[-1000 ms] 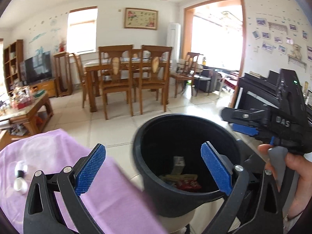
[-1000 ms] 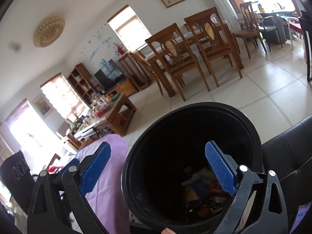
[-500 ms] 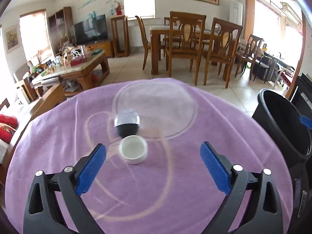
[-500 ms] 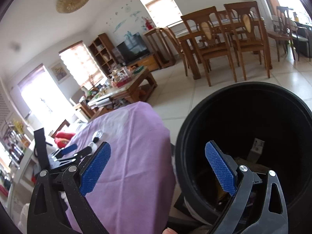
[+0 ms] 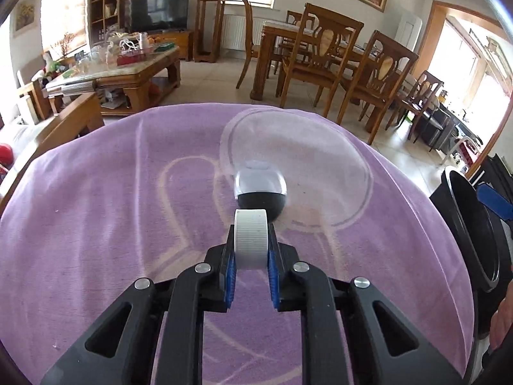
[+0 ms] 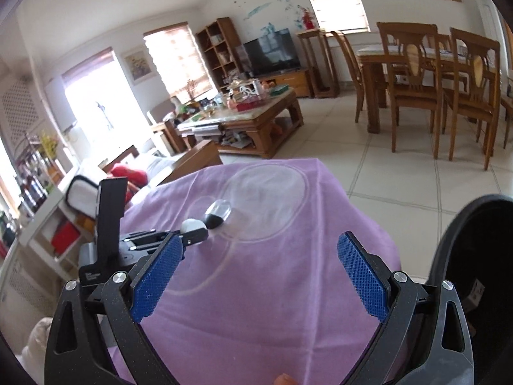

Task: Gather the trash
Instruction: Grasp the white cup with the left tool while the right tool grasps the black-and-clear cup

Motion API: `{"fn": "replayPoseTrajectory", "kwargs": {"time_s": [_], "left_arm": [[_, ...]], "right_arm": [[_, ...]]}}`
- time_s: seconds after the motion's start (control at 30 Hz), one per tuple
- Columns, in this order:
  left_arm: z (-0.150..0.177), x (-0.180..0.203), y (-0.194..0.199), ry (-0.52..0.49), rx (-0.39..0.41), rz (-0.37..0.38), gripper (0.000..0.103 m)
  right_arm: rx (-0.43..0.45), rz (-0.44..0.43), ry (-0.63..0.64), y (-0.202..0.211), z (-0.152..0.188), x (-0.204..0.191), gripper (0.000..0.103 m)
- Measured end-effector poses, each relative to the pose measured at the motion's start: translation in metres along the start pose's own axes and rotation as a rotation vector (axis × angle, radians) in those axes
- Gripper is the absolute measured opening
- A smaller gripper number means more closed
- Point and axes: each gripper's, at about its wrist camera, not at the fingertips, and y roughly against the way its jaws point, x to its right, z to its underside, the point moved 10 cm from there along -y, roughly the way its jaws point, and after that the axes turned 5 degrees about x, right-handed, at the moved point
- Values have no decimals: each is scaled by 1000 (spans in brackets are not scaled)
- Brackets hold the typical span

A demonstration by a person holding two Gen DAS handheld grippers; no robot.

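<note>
Left claw around ribbed white cap (round)

Before me, a surface draped in purple cloth carries a small dark container with a clear domed lid.

Cap dead centre on the cloth, wedged between the closing jaws of the left gripper, pads touching both sides. At twelve o'clock from cap, touching it: small jar, lying inside a ring mark on the cloth. Bin off the cloth's edge at three o'clock. Beyond the cloth, coffee table at eleven o'clock, dining table and chairs at one o'clock. From the right wrist: right gripper over the near cloth, jaws wide, nothing between; left gripper at ten o'clock, bin at three o'clock.
</note>
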Motion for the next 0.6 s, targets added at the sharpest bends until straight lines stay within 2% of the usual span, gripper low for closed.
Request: {"fn": "replayPoseTrajectory", "kwargs": {"time_s": [0.03,0.17,0.33,0.4,0.53,0.6], "left_arm": [[3,-4,6,13,12,-7,17],[-2,-27,17,85,43,-22,17],[-8,-46,18,140,55,-35,17],[-10,-50,18,147,56,-39,17],[-13,-56,21,157,58,-38,17],[-14,-57,22,157,61,-41,17]], "right_arm": [[-21,-7,9,-13,-2,-7,96],[-139,-8,41,-74,-3,-36,81],[-231,31,75,-138,1,-57,81],[-262,54,97,-156,6,-63,77],[-310,94,153,-180,16,-67,53],[-297,122,190,-185,18,-69,46]]}}
